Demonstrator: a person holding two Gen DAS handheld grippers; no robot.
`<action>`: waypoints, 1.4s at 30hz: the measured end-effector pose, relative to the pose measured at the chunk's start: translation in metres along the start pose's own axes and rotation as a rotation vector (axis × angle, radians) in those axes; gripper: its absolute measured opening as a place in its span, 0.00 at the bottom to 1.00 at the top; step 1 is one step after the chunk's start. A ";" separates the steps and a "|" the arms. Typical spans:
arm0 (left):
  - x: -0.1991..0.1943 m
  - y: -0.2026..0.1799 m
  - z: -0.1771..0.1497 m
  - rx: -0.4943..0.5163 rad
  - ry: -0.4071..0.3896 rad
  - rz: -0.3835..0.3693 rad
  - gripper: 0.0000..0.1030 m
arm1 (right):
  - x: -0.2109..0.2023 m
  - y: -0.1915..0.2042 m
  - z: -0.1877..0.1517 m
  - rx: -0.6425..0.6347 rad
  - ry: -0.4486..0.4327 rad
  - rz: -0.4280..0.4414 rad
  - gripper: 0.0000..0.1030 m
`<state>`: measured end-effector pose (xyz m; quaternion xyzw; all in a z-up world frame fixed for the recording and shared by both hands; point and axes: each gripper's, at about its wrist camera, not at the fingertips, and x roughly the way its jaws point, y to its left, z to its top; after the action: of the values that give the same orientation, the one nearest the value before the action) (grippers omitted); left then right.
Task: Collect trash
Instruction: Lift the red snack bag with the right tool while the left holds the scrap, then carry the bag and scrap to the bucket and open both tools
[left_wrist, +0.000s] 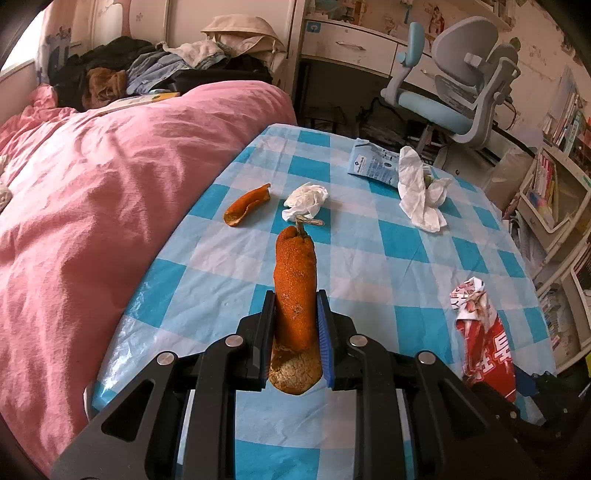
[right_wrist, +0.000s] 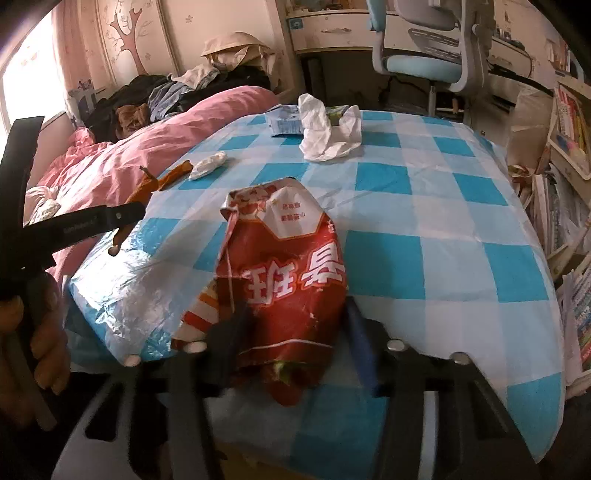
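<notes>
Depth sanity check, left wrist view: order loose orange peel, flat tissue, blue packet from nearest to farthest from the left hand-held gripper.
1. Loose orange peel, ahead-left near the bed edge.
2. Flat tissue, ahead-right.
3. Blue packet, far right, partly under that tissue.

Open checked tablecloth (right_wrist: 443, 229) lies free to the right; toward the far edge a crumpled tissue (left_wrist: 306, 201), peel strip (left_wrist: 246, 206) and white wrapper (left_wrist: 421, 192) stand in the way; pink duvet (left_wrist: 92, 192) crowds the left

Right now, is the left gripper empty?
No, the left gripper is clamped on an orange peel standing between its fingers.
</notes>
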<state>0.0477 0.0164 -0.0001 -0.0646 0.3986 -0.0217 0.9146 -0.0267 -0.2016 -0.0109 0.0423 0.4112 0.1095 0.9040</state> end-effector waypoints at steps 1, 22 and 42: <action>0.000 0.000 0.000 -0.001 0.001 -0.002 0.19 | 0.000 0.000 0.000 0.003 0.000 0.011 0.43; 0.002 0.000 0.000 -0.010 0.003 -0.007 0.19 | -0.010 0.008 0.004 0.020 -0.053 0.096 0.22; -0.004 0.002 -0.006 -0.006 -0.020 0.030 0.19 | -0.047 0.031 -0.014 -0.064 -0.082 0.168 0.17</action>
<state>0.0403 0.0184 -0.0015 -0.0615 0.3905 -0.0060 0.9185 -0.0721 -0.1822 0.0200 0.0521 0.3652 0.1962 0.9085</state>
